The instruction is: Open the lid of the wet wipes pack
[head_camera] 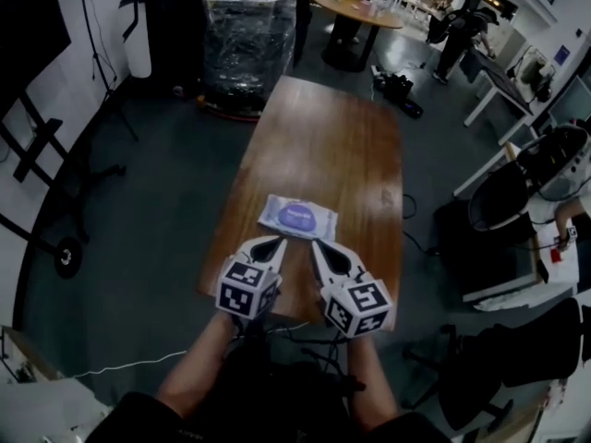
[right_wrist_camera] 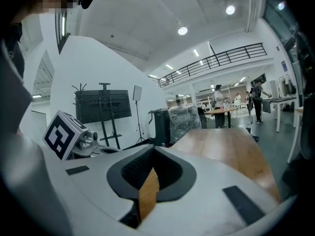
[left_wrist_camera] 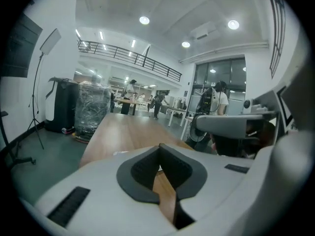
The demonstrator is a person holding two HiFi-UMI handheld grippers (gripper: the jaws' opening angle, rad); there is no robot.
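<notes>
Wooden tabletop [head_camera: 323, 137], my left hand-held gripper [head_camera: 280, 241] and right hand-held gripper [head_camera: 316, 245], 1 wet wipes pack [head_camera: 297, 217].
The tabletop runs away from me. My 2 hand-held grippers hang over its near end, jaws together on nothing. The pack lies flat just beyond their tips, its purple lid [head_camera: 299, 216] down.

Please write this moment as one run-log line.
left gripper: shut, empty | right gripper: shut, empty | wipes pack: on table, lid closed, ahead of grippers
</notes>
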